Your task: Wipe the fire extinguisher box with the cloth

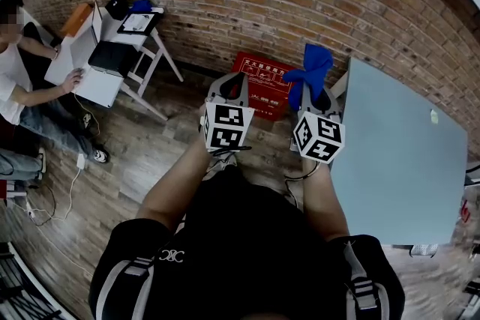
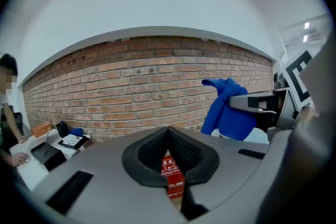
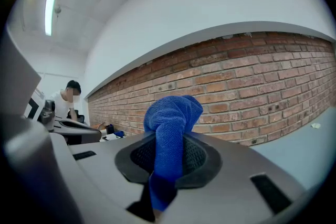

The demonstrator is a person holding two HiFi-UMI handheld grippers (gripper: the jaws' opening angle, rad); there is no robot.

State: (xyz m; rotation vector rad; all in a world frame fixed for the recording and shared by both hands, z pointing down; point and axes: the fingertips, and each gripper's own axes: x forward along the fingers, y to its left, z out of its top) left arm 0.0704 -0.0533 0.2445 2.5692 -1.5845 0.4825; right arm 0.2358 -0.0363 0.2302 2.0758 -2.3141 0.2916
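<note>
The red fire extinguisher box (image 1: 264, 86) stands on the wooden floor against the brick wall. Both grippers are held in the air above and short of it. My left gripper (image 1: 235, 80) is shut with nothing in it; in the left gripper view the box (image 2: 172, 174) shows through the gap under its closed pads (image 2: 181, 152). My right gripper (image 1: 316, 95) is shut on a blue cloth (image 1: 310, 69), which sticks up in a bunch above the jaws and hangs down between them (image 3: 169, 139). From the left gripper view the cloth (image 2: 227, 110) is off to the right.
A pale grey-blue table (image 1: 409, 154) fills the right side, close to my right arm. At the far left a person (image 1: 22, 79) sits at a white folding table (image 1: 112, 49) with a laptop and trays. Cables (image 1: 52, 198) lie on the floor at left.
</note>
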